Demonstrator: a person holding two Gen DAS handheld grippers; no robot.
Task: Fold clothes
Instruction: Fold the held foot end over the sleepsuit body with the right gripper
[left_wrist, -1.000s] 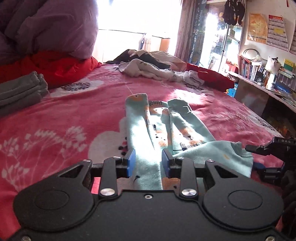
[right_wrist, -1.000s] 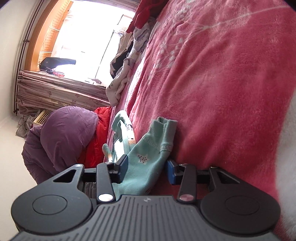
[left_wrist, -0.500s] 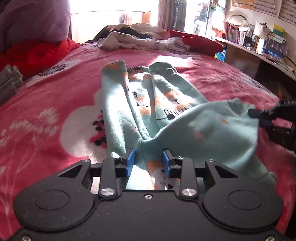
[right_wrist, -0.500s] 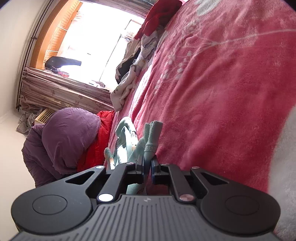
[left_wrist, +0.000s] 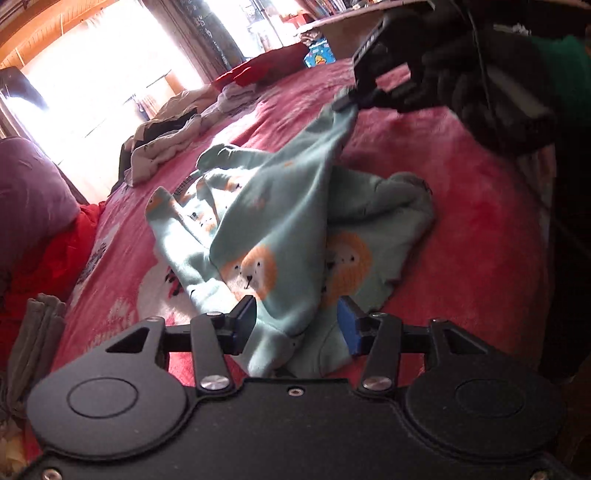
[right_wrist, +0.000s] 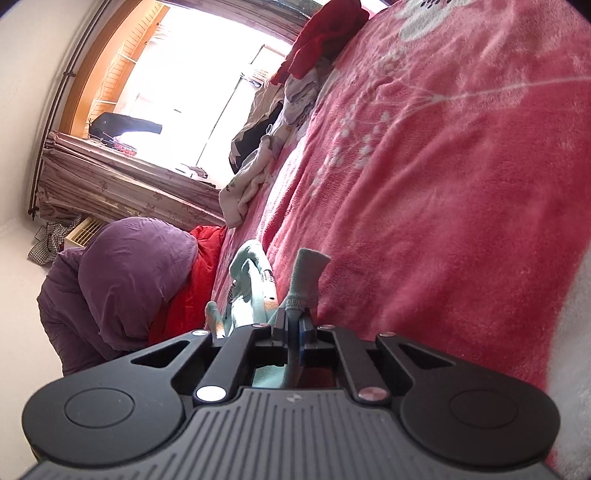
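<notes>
On the pink bed (left_wrist: 461, 177): mint lion-print garment (left_wrist: 280, 236), half gathered. My right hand-held gripper (right_wrist: 294, 326) is clamped on its cuff, lifting it; my left hand-held gripper (left_wrist: 295, 321) is opening, cloth between unpressed pads. Step: folding over. Next, probably: lay the cuff flat.

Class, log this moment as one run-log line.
left gripper: opening, mint onesie between jaws | right gripper: shut on sleeve cuff

The right claw (right_wrist: 293, 326) closed from wide open and clamped the cuff of the mint onesie (left_wrist: 280, 236), lifting that sleeve off the bed. The left claw (left_wrist: 295, 325) rolled, and its jaws were opening around bunched fabric.
</notes>
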